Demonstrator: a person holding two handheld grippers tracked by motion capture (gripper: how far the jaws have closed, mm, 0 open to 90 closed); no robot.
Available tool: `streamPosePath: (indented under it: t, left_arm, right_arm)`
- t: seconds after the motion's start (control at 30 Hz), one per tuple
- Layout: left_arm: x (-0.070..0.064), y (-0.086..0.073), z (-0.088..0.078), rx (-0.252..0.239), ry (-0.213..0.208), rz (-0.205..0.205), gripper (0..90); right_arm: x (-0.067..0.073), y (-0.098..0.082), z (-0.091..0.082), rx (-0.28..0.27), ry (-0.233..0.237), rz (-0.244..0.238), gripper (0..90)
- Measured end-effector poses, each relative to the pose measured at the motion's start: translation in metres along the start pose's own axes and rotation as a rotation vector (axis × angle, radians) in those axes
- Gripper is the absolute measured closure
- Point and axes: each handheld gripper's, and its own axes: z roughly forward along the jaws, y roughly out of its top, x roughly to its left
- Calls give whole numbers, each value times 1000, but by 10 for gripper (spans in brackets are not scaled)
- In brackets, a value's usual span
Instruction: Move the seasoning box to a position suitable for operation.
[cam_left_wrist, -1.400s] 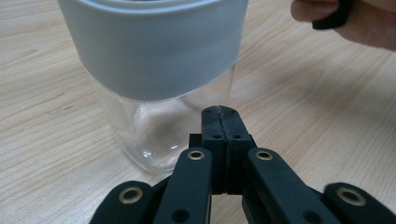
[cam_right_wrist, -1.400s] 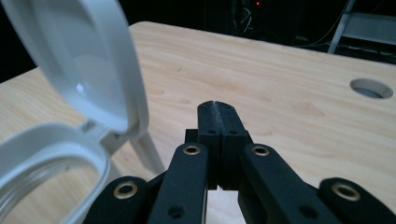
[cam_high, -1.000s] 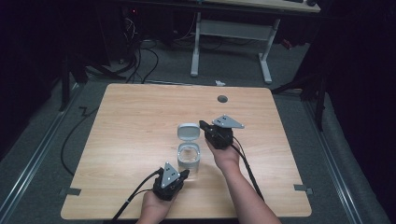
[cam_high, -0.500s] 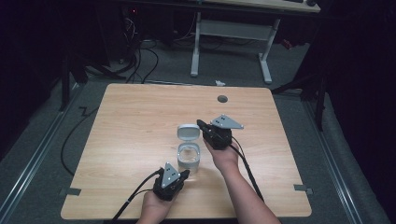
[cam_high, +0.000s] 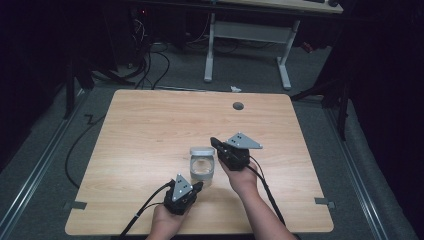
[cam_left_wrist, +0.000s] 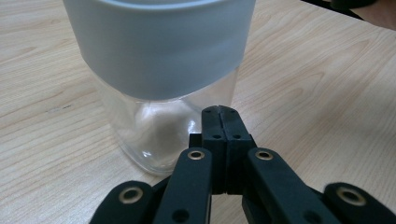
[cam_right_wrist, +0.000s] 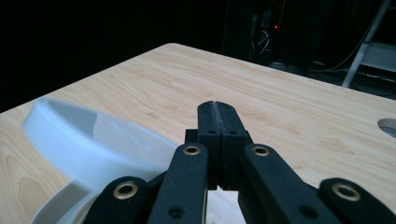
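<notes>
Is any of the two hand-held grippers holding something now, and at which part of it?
Nothing is held. The left hand-held gripper has its jaws shut together beside the glass jar, and the right hand-held gripper is shut too, above the jar's grey rim.

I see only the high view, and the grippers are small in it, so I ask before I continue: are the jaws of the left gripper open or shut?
Observer: Shut, with nothing between them. The left gripper points at the lower glass of the jar.
Operator: Does it touch the glass?
Observer: I cannot tell. The tips stand very close in front of the glass wall, near its right edge in the left gripper view.
Operator: And the right gripper?
Observer: The right gripper is shut too and holds nothing. A pale grey rim lies low and to the left of its jaws in the right gripper view, and it is blurred.
</notes>
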Motion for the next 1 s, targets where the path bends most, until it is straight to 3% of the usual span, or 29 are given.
streamPosePath:
  t: [0.43,1.0]
  left_arm:
    - [0,1,0,-3,0,-1,900]
    - [0,4,-3,-2,-1,-4,900]
  right_arm:
    - [17,-11,-15,-14,37,-12,900]
    - [24,-20,-26,-25,42,-18,900]
